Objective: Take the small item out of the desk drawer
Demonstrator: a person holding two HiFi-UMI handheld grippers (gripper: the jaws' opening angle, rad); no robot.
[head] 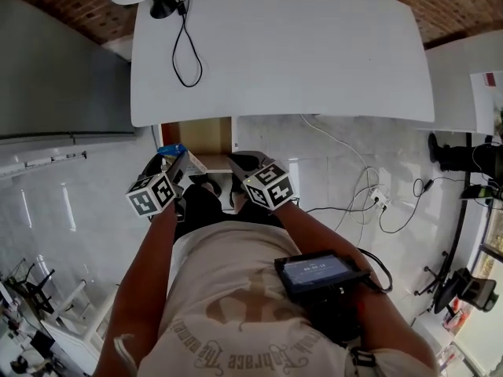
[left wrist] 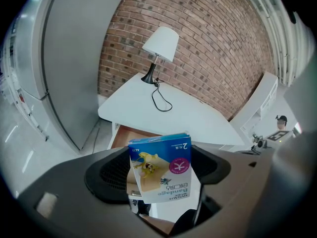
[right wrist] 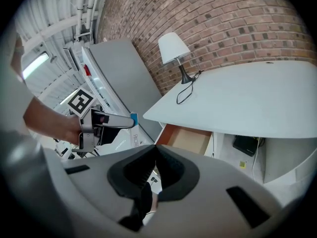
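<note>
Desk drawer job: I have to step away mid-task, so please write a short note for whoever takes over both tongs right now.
Left tongs: shut on the small blue-and-white bandage box, held in the air in front of the desk.
Right tongs: shut, holding nothing, beside the left tongs.
Drawer: pulled open under the desk's left end; the part that shows is bare.
Done: the bandage box is out of the drawer.
Left: probably set the box down, likely on the desk top, and perhaps push the drawer shut.
</note>
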